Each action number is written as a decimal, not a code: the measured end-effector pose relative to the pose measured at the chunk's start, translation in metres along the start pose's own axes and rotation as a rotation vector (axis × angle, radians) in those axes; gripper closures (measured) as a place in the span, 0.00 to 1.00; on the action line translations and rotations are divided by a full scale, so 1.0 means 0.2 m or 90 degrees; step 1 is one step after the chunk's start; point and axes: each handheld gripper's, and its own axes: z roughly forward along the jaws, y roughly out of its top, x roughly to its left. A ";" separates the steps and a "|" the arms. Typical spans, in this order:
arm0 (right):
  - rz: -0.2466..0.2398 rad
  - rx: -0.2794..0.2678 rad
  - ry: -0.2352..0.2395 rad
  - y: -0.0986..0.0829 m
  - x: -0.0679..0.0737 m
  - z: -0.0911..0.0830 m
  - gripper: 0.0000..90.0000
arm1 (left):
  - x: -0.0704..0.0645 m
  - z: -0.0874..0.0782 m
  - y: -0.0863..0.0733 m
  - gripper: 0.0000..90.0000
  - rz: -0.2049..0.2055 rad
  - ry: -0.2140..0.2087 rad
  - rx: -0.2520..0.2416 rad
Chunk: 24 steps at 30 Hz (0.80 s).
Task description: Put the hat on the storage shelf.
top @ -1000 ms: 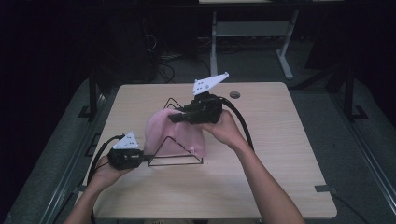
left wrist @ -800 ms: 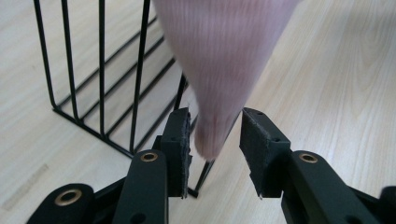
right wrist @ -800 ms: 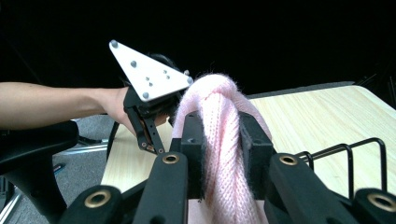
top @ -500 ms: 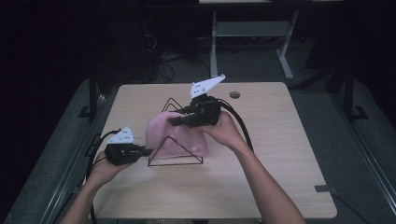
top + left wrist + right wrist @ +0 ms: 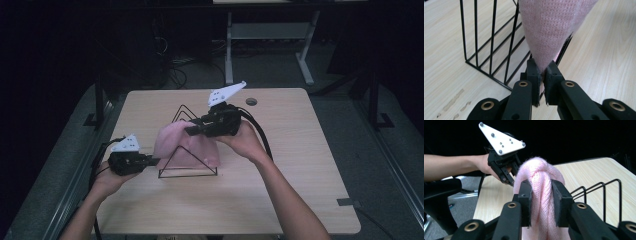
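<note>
Both hand-held grippers clenched on pink knitted cloth [image 5: 187, 145]: left hand-held gripper [image 5: 150, 161] on corner, right hand-held gripper [image 5: 192, 131] on bunched fold. Risk: knit snagging black wire triangular rack [image 5: 189, 167], tipping it on pale wooden bench [image 5: 300, 150].

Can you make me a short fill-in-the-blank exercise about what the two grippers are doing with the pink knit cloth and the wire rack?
1. The left gripper has its jaws closed on a corner of the ____ knit cloth.
2. The cloth is draped over a black ____ rack.
3. The right gripper pinches a bunched fold at the ____ of the cloth.
4. The rack stands on a ____ table.

Missing words: pink; wire; top; wooden
</note>
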 end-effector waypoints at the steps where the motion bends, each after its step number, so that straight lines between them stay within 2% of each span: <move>1: -0.004 0.004 0.000 0.00 0.00 0.01 0.81 | 0.00 0.00 -0.01 0.93 -0.002 -0.002 0.002; 7: 0.015 0.024 0.008 -0.02 -0.01 0.04 0.82 | -0.01 0.03 -0.02 0.93 0.001 -0.007 0.030; 9: 0.016 0.030 0.010 -0.03 -0.01 0.05 0.82 | -0.01 0.04 -0.02 0.91 0.001 -0.036 0.033; 10: 0.018 0.032 0.009 -0.03 -0.01 0.05 0.82 | -0.02 0.04 -0.01 0.80 0.004 -0.047 0.026; 12: 0.012 0.032 0.004 -0.02 0.00 0.06 0.82 | -0.02 0.03 0.01 0.66 -0.021 -0.071 -0.003; 14: 0.013 0.035 0.006 -0.02 0.00 0.06 0.82 | -0.02 0.03 0.03 0.61 -0.013 -0.062 -0.008; 16: 0.013 0.037 0.005 -0.02 0.00 0.06 0.81 | -0.02 0.03 0.05 0.66 -0.008 -0.056 -0.015; 17: 0.011 0.037 0.005 -0.02 0.00 0.06 0.80 | -0.02 0.02 0.06 0.73 -0.001 -0.057 -0.016; 18: 0.011 0.037 0.005 -0.02 0.00 0.06 0.80 | -0.02 0.02 0.06 0.84 -0.001 -0.057 -0.016; 19: 0.008 0.039 0.004 -0.03 0.00 0.04 0.72 | -0.02 0.02 0.06 0.86 0.008 -0.052 -0.016; 21: 0.017 0.034 0.004 -0.04 0.01 0.02 0.62 | -0.02 0.01 0.07 0.91 0.007 -0.049 -0.019; 24: 0.016 0.037 -0.001 -0.07 0.00 -0.01 0.60 | -0.02 0.01 0.06 0.92 0.005 -0.042 -0.011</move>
